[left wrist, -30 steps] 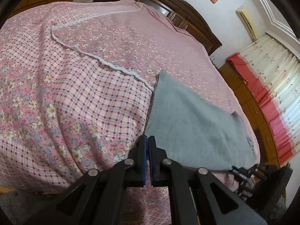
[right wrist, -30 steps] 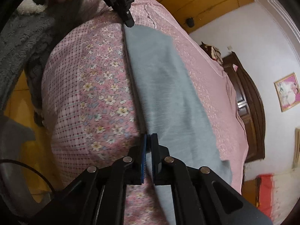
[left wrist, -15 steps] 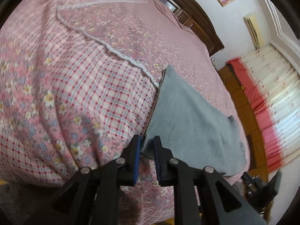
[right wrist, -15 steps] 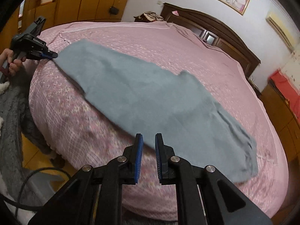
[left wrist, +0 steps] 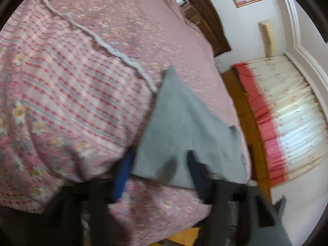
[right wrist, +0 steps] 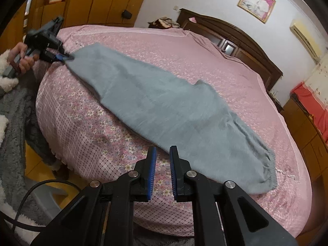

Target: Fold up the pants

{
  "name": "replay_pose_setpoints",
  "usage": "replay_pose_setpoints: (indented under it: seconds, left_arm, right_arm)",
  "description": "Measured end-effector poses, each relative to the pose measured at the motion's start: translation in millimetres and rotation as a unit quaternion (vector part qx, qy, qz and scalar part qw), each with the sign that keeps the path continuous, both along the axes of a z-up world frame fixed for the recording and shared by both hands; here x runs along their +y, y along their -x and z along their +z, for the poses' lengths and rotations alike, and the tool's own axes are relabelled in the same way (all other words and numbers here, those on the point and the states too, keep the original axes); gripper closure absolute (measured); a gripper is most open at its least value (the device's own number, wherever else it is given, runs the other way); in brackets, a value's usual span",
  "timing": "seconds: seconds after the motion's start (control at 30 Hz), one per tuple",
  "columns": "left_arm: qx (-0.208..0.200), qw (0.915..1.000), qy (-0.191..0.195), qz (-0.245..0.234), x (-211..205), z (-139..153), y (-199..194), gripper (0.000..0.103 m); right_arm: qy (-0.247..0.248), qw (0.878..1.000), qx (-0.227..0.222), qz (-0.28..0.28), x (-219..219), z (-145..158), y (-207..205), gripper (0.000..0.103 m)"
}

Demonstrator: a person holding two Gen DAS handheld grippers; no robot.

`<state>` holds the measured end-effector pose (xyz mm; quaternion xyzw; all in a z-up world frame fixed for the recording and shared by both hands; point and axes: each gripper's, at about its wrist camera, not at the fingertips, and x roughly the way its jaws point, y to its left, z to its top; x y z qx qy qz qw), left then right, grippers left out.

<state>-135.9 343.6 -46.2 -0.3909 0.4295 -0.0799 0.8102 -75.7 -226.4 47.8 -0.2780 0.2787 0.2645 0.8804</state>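
The grey pants (right wrist: 164, 104) lie stretched lengthwise along the near edge of the pink bedspread (right wrist: 205, 57); the right gripper (right wrist: 163, 172) hovers just short of them, jaws slightly parted, holding nothing; the left gripper (left wrist: 158, 164) – blurred – seems open astride the pants' end, not clamping it.

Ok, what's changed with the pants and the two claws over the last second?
Both claws let go. The left claw opened, and a corner of the grey pants now sits loose between its jaws. The right claw opened too, rolled level and drew back off the pants' edge; nothing is between its jaws. The pants stayed stretched out flat on the pink bedspread.
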Motion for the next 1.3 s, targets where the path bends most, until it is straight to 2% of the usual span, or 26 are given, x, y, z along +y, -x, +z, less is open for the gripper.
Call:
replay_pose_setpoints:
  seconds: [0.03,0.07,0.13,0.27,0.47,0.6,0.67,0.7,0.77,0.83,0.9,0.93,1.0,1.07,1.1,1.13,1.17,1.2,1.27,1.3]
  left_arm:
    - [0.008,0.9999,0.012,0.009,2.1,-4.1,-1.4,0.086]
    - [0.006,0.9991,0.039,0.014,4.7,-7.0,-1.7,0.091]
    - [-0.011,0.9984,0.05,0.022,8.1,-3.9,1.2,0.095]
    - [-0.049,0.9982,0.008,0.034,0.5,16.0,8.8,0.097]
    - [-0.051,0.9976,-0.016,0.045,-10.3,29.5,6.8,0.098]
    - [-0.068,0.995,-0.052,0.051,-17.5,54.6,8.9,0.098]
    - [-0.058,0.9931,-0.092,0.043,-25.3,56.8,0.5,0.097]
    - [-0.048,0.9931,-0.1,0.041,-26.6,53.3,-3.9,0.097]
    - [-0.015,0.9931,-0.109,0.039,-24.7,33.7,-12.6,0.097]
    - [-0.006,0.9938,-0.103,0.042,-25.0,22.5,-16.1,0.096]
    - [-0.007,0.9942,-0.098,0.044,-23.6,27.0,-17.5,0.092]
    - [-0.007,0.9936,-0.101,0.049,-21.6,29.4,-16.2,0.09]
    - [-0.003,0.9914,-0.113,0.065,-10.1,32.9,-4.3,0.084]
    - [0.005,0.9862,-0.133,0.098,-5.2,45.0,7.1,0.08]
    - [0.006,0.9818,-0.151,0.114,-4.9,53.1,12.5,0.078]
    - [0.005,0.976,-0.173,0.132,-6.6,63.2,17.4,0.075]
    - [0.003,0.9719,-0.188,0.141,-10.6,71.4,21.4,0.07]
    - [-0.002,0.9678,-0.208,0.142,-17.3,81.5,20.5,0.067]
    - [-0.02,0.9642,-0.236,0.119,-34.0,95.1,11.1,0.065]
    - [-0.026,0.9635,-0.245,0.105,-45.3,98.7,0.4,0.064]
  right_arm:
    - [-0.005,1.0,0.0,-0.004,-2.7,2.3,0.2,0.09]
    - [-0.009,1.0,0.0,-0.009,-6.1,4.8,-0.3,0.09]
    - [-0.014,1.0,-0.002,-0.019,-12.9,7.1,0.5,0.09]
    - [-0.01,0.999,-0.002,-0.031,-19.0,6.7,0.5,0.09]
    - [-0.005,0.999,-0.009,-0.036,-20.6,8.2,3.6,0.09]
    - [-0.044,0.997,0.021,-0.067,-36.7,11.9,-10.2,0.09]
    - [-0.073,0.992,0.044,-0.093,-50.4,14.5,-21.5,0.09]
    - [-0.097,0.987,0.059,-0.113,-64.0,18.0,-30.0,0.09]
    - [-0.146,0.974,0.083,-0.153,-94.1,24.7,-45.5,0.088]
    - [-0.207,0.952,0.113,-0.196,-139.0,29.2,-66.5,0.069]
    - [-0.267,0.921,0.171,-0.227,-185.9,23.4,-93.6,0.059]
    - [-0.3,0.9,0.204,-0.241,-208.2,16.8,-107.0,0.059]
    - [-0.348,0.868,0.235,-0.264,-239.6,5.6,-123.7,0.059]
    - [-0.382,0.844,0.261,-0.271,-258.4,-6.5,-139.5,0.058]
    - [-0.388,0.837,0.275,-0.27,-261.5,-12.4,-147.2,0.058]
    - [-0.387,0.835,0.284,-0.268,-261.2,-16.3,-153.9,0.059]
    - [-0.38,0.84,0.285,-0.263,-258.3,-16.5,-158.7,0.059]
    - [-0.364,0.852,0.276,-0.255,-251.2,-13.8,-163.5,0.06]
    - [-0.314,0.875,0.259,-0.263,-237.2,-10.3,-172.2,0.073]
    - [-0.293,0.88,0.255,-0.272,-234.3,-10.3,-176.1,0.088]
